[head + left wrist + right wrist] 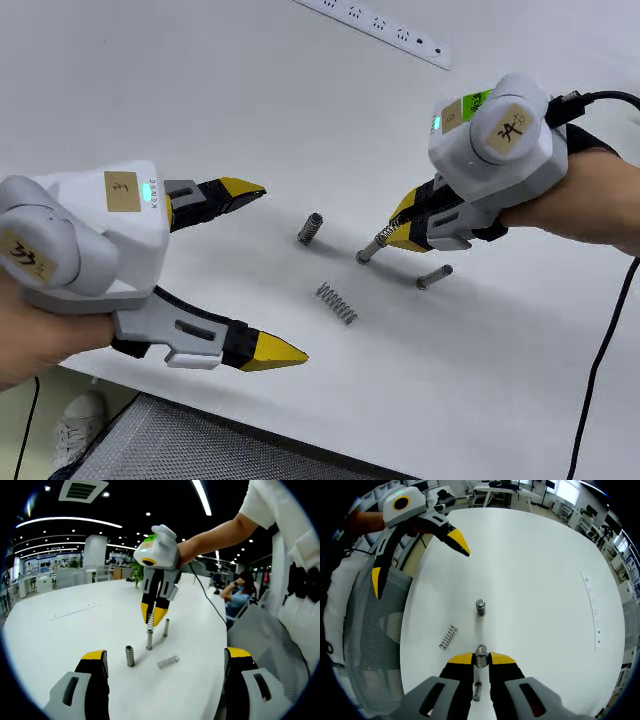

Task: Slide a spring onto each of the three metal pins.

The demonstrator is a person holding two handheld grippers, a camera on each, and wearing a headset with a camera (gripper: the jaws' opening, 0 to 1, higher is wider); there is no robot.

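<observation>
My right gripper [392, 238] is shut on a spring [481, 654] that sits over the top of the middle metal pin [149, 640]. A second pin [310, 228] to its left stands with a spring around it. To the right stands a bare third pin [434, 277]. A loose spring [337, 303] lies flat on the white table [200, 90] in front of the pins. My left gripper [265, 270] hovers open to the left of them, holding nothing. In the left gripper view its own jaws [165, 659] stand wide apart below the pins.
A white power strip [380, 25] lies at the table's far edge. A grey mesh chair [200, 440] sits below the near edge, by a shoe on the floor. A black cable [600, 370] hangs from my right hand.
</observation>
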